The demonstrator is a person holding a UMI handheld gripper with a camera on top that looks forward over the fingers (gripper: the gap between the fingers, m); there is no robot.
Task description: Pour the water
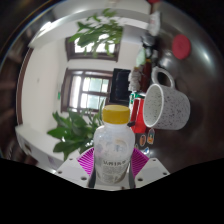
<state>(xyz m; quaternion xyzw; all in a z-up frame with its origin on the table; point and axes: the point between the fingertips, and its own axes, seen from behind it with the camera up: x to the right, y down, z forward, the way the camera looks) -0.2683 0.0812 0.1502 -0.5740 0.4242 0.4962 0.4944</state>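
While its yellow cap stays on, a small plastic water bottle sits clamped between the fingers' pink pads, held upright. Just beside it to the right hangs a white mug with a red interior, its mouth turned sideways toward the bottle. No water is visibly flowing, so the pour appears not yet begun. Leafy houseplants and a window stand beyond.

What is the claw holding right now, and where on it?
The claw holds a yellow-capped bottle by its lower body, at the label, one pink pad on each side.
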